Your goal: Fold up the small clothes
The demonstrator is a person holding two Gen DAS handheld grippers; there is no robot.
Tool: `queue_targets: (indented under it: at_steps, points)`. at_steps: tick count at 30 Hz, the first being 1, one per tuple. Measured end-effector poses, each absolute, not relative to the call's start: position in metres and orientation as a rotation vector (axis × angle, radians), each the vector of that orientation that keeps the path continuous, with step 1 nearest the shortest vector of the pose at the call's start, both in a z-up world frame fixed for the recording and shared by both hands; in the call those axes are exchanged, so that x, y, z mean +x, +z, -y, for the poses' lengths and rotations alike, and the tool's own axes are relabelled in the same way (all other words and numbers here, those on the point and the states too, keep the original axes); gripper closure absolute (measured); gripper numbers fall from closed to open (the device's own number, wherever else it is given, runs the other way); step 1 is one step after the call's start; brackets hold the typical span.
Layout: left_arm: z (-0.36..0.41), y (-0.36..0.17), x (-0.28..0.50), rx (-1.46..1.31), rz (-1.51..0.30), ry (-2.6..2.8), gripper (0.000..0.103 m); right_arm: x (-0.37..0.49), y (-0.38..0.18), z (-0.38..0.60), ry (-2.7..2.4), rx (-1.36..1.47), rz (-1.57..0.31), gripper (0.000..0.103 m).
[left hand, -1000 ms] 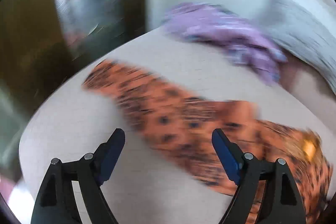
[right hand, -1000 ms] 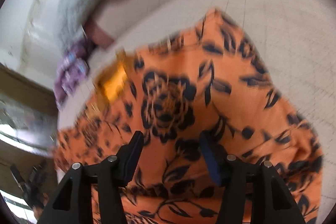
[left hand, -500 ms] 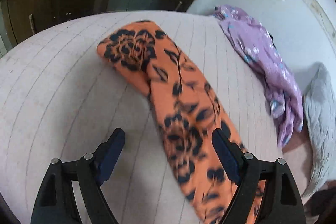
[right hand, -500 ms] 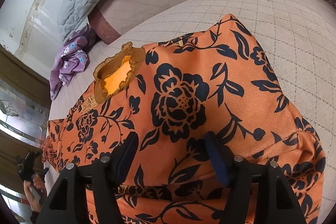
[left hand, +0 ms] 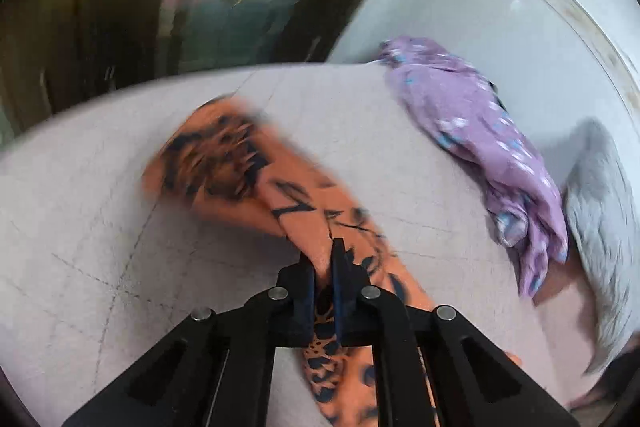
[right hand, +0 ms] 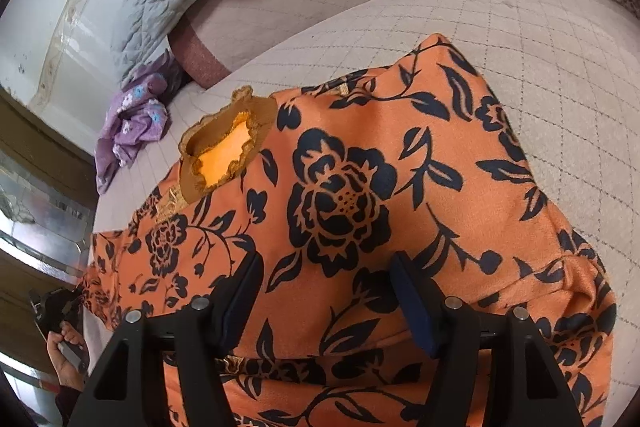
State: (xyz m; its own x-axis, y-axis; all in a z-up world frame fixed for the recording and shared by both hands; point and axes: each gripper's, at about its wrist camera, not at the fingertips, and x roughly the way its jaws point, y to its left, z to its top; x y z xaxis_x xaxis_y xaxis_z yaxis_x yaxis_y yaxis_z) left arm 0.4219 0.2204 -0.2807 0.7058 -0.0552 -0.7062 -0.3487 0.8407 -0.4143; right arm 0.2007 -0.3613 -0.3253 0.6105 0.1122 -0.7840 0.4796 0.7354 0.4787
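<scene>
We are pinching a fold of the orange dress [left hand: 320, 247] with our left gripper [left hand: 324, 267], its jaws clenched on the cloth. Our right gripper [right hand: 326, 291] is hovering spread wide over the dress [right hand: 360, 187], which is lying on the bed [right hand: 540, 47] beside a purple garment [left hand: 480, 131].

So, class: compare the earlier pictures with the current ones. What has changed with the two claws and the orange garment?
The left claw went from open above the sleeve to shut on the orange floral garment, pinching a fold of it. The right claw stayed open over the garment's body. The purple garment stayed where it lay on the bed.
</scene>
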Motion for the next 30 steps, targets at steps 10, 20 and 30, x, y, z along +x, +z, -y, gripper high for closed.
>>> queue_targets:
  at_steps: [10, 20, 30]
  points:
    - [0.002, -0.191, 0.354, -0.078, -0.700, -0.235, 0.097, 0.167, -0.299, 0.410, -0.296, 0.882, -0.780, 0.034]
    - [0.208, -0.296, 0.250, 0.509, -0.946, -0.567, 0.089, 0.147, -0.299, 0.442, -0.291, 0.993, -0.744, 0.034]
    - [0.048, -0.203, 0.259, 0.134, -0.709, -0.352, 0.019, 0.182, -0.292, 0.393, -0.067, 0.937, -0.782, 0.034]
